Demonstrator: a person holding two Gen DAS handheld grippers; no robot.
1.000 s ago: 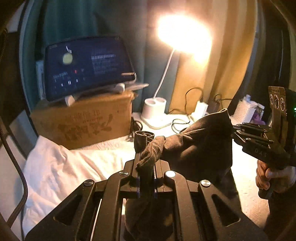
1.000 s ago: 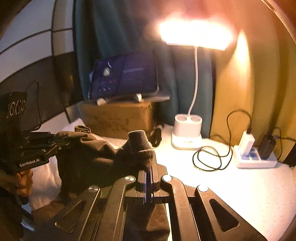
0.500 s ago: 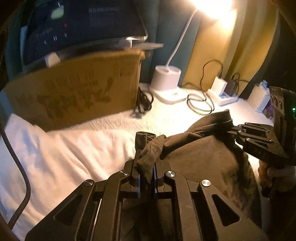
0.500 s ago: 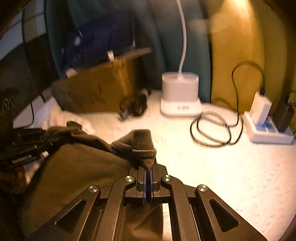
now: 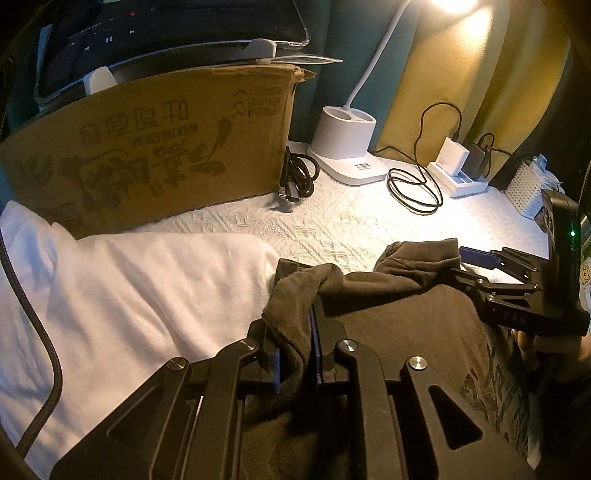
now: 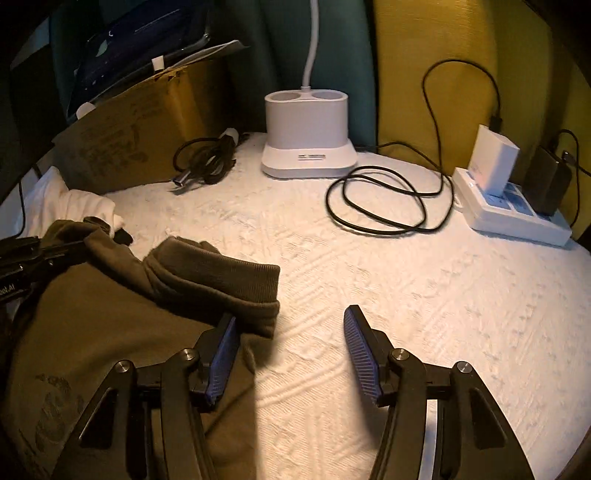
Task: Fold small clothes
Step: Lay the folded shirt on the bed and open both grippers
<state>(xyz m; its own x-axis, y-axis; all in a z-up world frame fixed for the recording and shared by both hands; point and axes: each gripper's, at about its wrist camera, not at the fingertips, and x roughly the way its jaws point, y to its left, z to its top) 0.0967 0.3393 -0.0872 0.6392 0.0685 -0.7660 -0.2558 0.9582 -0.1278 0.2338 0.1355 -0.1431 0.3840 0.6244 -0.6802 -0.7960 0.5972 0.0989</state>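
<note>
Two grippers hang low over the white textured bedspread (image 6: 369, 266), and between them lies a dark olive-brown garment (image 5: 406, 325), spread flat with its ribbed cuff (image 6: 218, 273) folded over on itself.

The right gripper (image 6: 291, 354) has just been opening — its blue-padded fingers (image 6: 360, 354) stand well apart now, nothing between them but bare bedspread. The left-hand finger of that pair sits just beside the cuff's edge, perhaps brushing it; the angle makes that hard to judge.

The left gripper (image 5: 295, 347) has its jaws narrow, with a bunched corner of the garment caught between the pads and spilling up over them. They have eased apart a little in the last moment, yet the cloth sits wedged in the gap, the pads against it on both sides as far as I can see.

Behind all this, a cardboard box (image 5: 147, 147) stands at the back with a dark tablet (image 5: 166, 33) propped on top. Beside it sits a white lamp base (image 6: 308, 144) with its stalk rising out of view, a loose black cable (image 6: 376, 203) coiled near it, and a white power strip (image 6: 513, 214) with chargers plugged in — all well apart from the garment. White folded cloth (image 5: 129, 295) lies to the left, just beside the dark garment.
</note>
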